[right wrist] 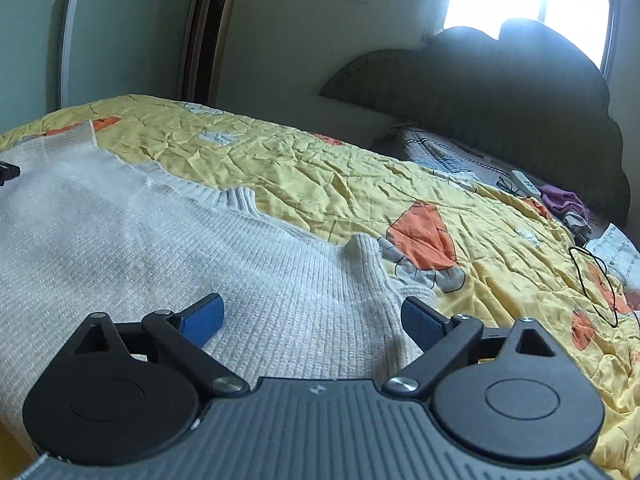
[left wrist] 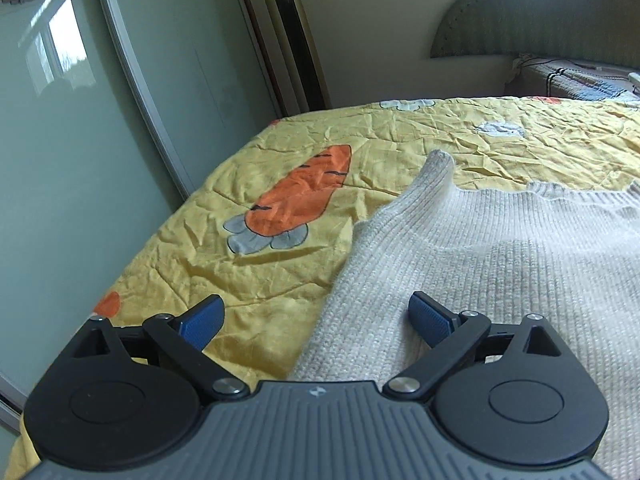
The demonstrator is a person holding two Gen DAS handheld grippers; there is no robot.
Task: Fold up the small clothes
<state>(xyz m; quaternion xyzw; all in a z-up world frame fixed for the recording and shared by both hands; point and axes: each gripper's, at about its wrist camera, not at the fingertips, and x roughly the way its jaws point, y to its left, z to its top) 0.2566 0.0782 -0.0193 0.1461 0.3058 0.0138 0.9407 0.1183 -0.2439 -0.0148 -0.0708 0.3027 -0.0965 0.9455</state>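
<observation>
A cream knitted sweater [left wrist: 480, 264] lies spread flat on a yellow carrot-print bedspread [left wrist: 280, 264]. Its left sleeve [left wrist: 432, 176] points away from me. My left gripper [left wrist: 316, 320] is open and empty, low over the sweater's left bottom edge, one blue pad over the bedspread, the other over the knit. In the right wrist view the same sweater [right wrist: 160, 248] fills the left side. My right gripper [right wrist: 312, 320] is open and empty over the sweater's right bottom part, near the short right sleeve [right wrist: 368, 256]. The left gripper's tip shows at the left edge [right wrist: 8, 172].
A tall gold tower fan [left wrist: 292, 40] and glass sliding doors [left wrist: 80, 120] stand left of the bed. A padded headboard [right wrist: 500, 92] is at the far end. Glasses [right wrist: 512, 186], a remote [right wrist: 524, 182], purple cloth [right wrist: 564, 200] and a black cable loop [right wrist: 596, 280] lie at the right.
</observation>
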